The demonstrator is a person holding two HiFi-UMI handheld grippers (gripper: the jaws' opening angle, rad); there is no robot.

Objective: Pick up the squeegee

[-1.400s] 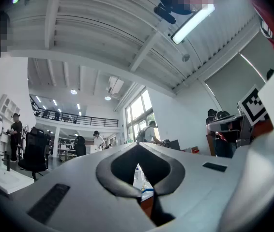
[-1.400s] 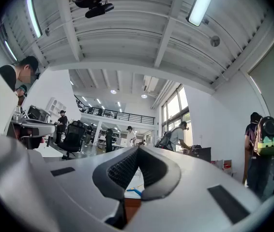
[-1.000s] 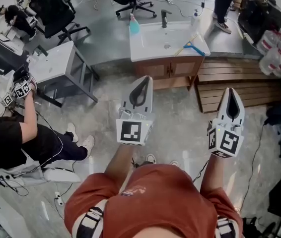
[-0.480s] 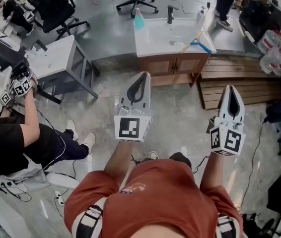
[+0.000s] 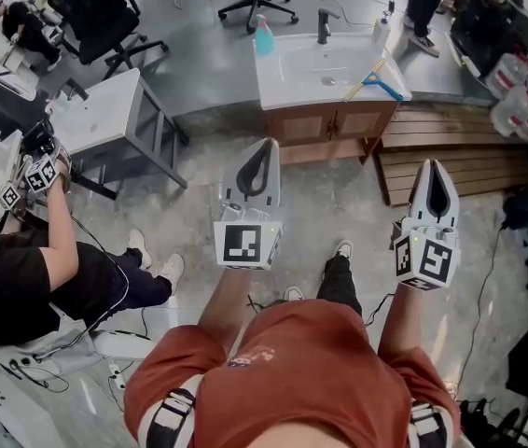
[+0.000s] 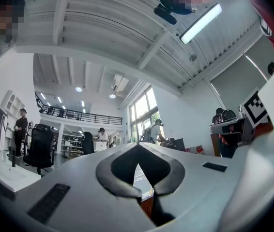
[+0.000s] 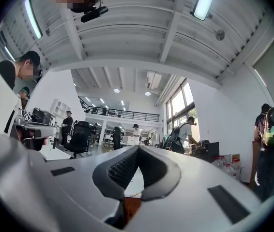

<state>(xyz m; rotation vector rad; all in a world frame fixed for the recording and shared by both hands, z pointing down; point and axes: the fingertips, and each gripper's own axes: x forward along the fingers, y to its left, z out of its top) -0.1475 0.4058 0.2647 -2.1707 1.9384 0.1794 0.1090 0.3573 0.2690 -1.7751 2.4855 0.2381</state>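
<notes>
Both my left hand-held gripper [image 5: 269,146] and right hand-held gripper [image 5: 431,166] are closed, empty; the squeegee [image 5: 372,84] looks light, rigid, best taken mid-handle.

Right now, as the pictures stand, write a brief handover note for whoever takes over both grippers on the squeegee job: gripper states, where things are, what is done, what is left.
Left gripper: jaws together, empty, held over the floor short of the sink cabinet.
Right gripper: jaws together, empty, likewise.
Squeegee: yellow handle, blue head, lying at the right edge of the white sink counter, untouched.
Done: nothing gripped yet.
Left: close in on the counter, open a gripper (probably the right, on the squeegee's side) and take the squeegee.
</notes>
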